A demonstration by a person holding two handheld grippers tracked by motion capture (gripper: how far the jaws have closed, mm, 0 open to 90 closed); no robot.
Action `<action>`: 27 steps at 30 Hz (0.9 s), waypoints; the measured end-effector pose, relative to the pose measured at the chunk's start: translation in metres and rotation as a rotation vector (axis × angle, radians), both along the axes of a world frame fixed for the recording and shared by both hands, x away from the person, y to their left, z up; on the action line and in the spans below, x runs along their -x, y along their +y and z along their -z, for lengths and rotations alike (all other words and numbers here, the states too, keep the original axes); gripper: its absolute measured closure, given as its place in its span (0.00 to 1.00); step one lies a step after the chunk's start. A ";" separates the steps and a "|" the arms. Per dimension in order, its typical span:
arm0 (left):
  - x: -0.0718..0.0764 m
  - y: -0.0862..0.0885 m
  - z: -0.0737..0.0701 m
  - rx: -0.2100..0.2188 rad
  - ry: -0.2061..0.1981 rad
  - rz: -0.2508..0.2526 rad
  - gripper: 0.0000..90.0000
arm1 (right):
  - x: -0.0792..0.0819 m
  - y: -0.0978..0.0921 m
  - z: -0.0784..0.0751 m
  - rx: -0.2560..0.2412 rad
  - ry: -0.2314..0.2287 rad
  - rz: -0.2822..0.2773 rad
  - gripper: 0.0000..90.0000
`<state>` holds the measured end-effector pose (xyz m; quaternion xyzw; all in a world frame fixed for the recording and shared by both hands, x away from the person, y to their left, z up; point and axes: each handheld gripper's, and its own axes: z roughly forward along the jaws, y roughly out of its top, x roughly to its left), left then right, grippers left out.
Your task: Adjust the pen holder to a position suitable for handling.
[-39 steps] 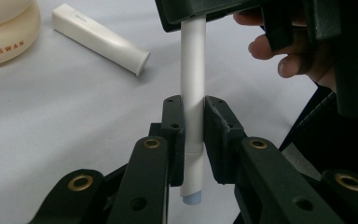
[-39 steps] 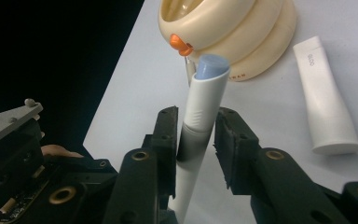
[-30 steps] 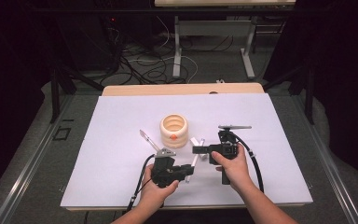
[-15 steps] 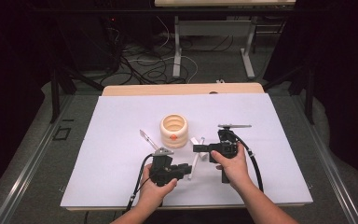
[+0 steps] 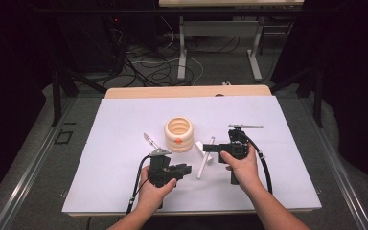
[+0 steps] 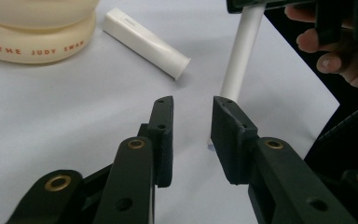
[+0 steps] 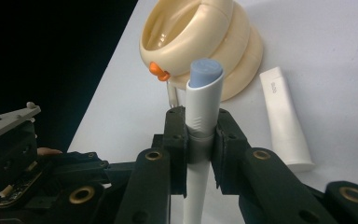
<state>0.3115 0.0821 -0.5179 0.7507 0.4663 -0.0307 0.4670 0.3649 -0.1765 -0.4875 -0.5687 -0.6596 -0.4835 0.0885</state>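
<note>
Little has shifted — right gripper (image 7: 200,135) still clamps marker (image 7: 203,100); left gripper (image 6: 192,123) gapes; cream pot (image 5: 178,133) hollow.

In the right gripper view the jaws hide the middle of the pen (image 7: 204,93). The left gripper view's top edge cuts off the cream ribbed pot (image 6: 37,28).

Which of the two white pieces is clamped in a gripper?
The long marker with the blue tip, in the right gripper; the short cap lies loose on the table.
</note>
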 end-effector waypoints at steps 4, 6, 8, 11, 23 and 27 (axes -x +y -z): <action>-0.004 0.005 0.001 -0.009 -0.002 -0.013 0.72 | -0.003 -0.001 -0.004 0.008 -0.011 -0.004 0.87; -0.006 0.008 0.001 -0.015 -0.018 -0.029 0.70 | -0.005 0.000 -0.006 0.006 -0.019 0.005 0.87; -0.008 0.011 0.000 -0.014 -0.029 -0.039 0.67 | -0.007 -0.001 -0.010 0.012 -0.026 -0.003 0.87; -0.012 0.014 0.001 -0.025 -0.030 -0.052 0.63 | -0.011 0.001 -0.018 0.004 -0.044 0.005 0.87; -0.023 0.030 -0.002 -0.121 -0.150 -0.114 0.48 | -0.031 0.015 -0.051 0.083 -0.117 -0.010 0.87; -0.027 0.038 -0.003 -0.153 -0.192 -0.147 0.44 | -0.038 0.021 -0.062 0.100 -0.140 -0.012 0.87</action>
